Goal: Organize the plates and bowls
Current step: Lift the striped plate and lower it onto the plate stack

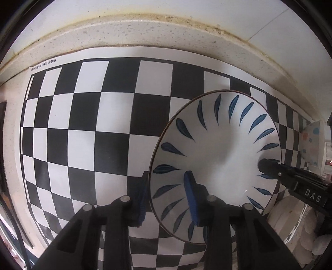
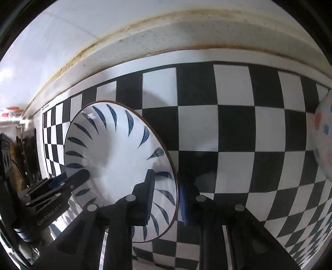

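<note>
— Left gripper (image 1: pixel 168 191) first: what's it doing?

— Blue pads straddle the near rim of the blue-leaf bowl (image 1: pixel 217 149), one finger outside, one inside. Clamped on the rim, as far as the left wrist view shows.

— And the right gripper (image 2: pixel 166 197)?

— Same bowl (image 2: pixel 116 157), opposite edge. Inner finger sits inside the bowl, outer blue pad just outside the rim. Looks pinched on it too. Its black fingertip also shows in the left view at the bowl's right edge (image 1: pixel 267 166).

— Bowl position?

— Held between both tools over the checkerboard mat (image 1: pixel 99 128), toward the mat's right side in the left view. Tilted, inside facing the cameras. Can't tell whether its base touches the mat.

— Anything else?

— Second bowl with red and blue dots (image 2: pixel 323 141) at the far right, on the mat's edge; also seen in the left view (image 1: pixel 313 143). Speckled counter (image 1: pixel 145 35) runs behind the mat, with a stained seam against the white wall (image 1: pixel 228 10). White dishes (image 1: pixel 290 218) low right in the left view, shapes blurred.
</note>
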`<act>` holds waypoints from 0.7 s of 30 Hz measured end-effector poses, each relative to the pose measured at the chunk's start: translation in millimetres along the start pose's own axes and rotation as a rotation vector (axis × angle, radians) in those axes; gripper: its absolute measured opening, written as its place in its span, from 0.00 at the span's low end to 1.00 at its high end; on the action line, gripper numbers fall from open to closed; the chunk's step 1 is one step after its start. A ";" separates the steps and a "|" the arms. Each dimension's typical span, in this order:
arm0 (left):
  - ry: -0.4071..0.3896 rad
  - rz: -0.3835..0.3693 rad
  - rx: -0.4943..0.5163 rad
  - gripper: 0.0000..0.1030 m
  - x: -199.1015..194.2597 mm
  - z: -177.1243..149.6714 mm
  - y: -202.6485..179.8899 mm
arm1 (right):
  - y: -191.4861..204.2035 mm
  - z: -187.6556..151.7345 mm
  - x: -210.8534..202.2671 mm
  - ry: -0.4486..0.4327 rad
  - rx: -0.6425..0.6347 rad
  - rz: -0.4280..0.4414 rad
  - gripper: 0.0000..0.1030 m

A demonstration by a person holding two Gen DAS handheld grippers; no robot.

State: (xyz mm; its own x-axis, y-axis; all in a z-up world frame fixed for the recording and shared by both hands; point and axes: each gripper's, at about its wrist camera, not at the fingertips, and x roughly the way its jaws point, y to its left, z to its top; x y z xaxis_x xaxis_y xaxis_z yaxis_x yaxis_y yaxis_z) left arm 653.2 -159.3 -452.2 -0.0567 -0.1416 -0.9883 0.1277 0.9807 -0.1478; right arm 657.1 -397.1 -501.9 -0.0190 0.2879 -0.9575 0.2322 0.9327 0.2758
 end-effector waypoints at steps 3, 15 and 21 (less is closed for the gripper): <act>-0.009 0.005 -0.006 0.27 -0.6 -4.0 -0.3 | -1.0 -4.8 -2.6 -0.005 -0.004 0.009 0.21; -0.059 -0.006 -0.015 0.27 -27.0 -31.1 -12.8 | -7.1 -28.5 -23.1 -0.044 -0.018 0.065 0.16; -0.110 -0.043 -0.004 0.27 -63.6 -53.3 -17.6 | -8.0 -52.9 -58.1 -0.091 -0.035 0.094 0.16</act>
State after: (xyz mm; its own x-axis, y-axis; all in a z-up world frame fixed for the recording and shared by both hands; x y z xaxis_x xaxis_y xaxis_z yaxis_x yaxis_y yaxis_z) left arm 601.7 -160.3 -384.7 0.0469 -0.1970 -0.9793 0.1239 0.9739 -0.1900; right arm 604.9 -409.7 -443.9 0.0895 0.3548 -0.9306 0.1942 0.9102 0.3657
